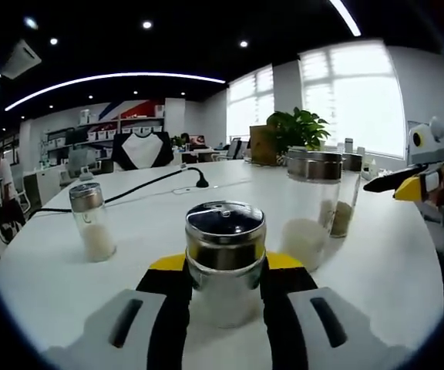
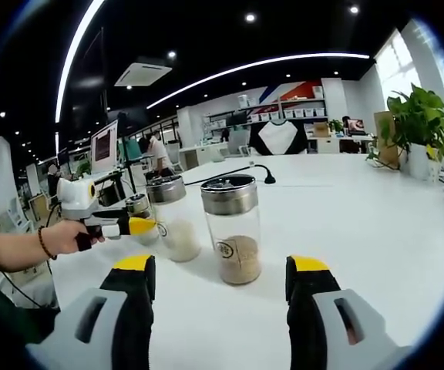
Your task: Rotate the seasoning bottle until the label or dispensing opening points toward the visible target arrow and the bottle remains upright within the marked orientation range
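Left gripper clamps the near seasoning bottle, jaws pressed against both sides of its glass, and the bottle stands upright on the white table. Its steel lid faces the camera; the lower body is hidden between the jaws, so contents and any label can't be made out. Right gripper hangs wide, nothing between its jaws, with a brown-filled bottle standing just ahead, apart from them. Behind it a white-filled bottle, partly overlapped. In the left gripper view a fourth bottle stands well off to the left side. Four bottles counted. A hand holds the left gripper's body. No arrow mark is discernible.
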Demonstrator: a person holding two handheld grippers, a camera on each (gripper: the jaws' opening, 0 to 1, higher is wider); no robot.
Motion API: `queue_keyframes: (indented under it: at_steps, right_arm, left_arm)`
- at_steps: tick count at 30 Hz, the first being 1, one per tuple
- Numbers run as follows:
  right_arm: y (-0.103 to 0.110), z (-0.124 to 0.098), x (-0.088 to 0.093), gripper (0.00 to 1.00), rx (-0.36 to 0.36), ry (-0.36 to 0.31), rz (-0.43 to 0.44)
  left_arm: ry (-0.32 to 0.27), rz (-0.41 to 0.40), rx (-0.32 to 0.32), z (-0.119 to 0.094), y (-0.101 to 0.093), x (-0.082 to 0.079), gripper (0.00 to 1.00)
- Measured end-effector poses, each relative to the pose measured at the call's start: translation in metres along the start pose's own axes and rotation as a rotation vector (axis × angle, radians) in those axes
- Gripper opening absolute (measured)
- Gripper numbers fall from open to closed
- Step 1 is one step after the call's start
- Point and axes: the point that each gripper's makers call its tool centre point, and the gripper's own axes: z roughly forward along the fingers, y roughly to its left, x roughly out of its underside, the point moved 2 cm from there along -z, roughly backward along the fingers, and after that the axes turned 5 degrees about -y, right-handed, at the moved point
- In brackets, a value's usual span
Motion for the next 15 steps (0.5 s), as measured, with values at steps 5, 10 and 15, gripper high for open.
queue_keyframes:
  at_steps: [5, 10, 15]
  right_arm:
    - [0.0010, -0.0002, 0.0000, 0.71, -0.002, 0.002, -0.007]
    - [-0.0003, -0.0009, 0.0000, 0.71, 0.004, 0.000, -0.006]
    - [-0.0011, 0.0000, -0.0005, 0.71, 0.004, 0.004, -0.018]
  left_arm:
    - [0.008, 0.008, 0.057, 0.0023, 0.0010, 0.0000, 0.36]
    - [0.010, 0.012, 0.108, 0.0029, 0.0007, 0.0006, 0.36]
    - [0.012, 0.014, 0.139, 0.0028, -0.0017, 0.0007, 0.36]
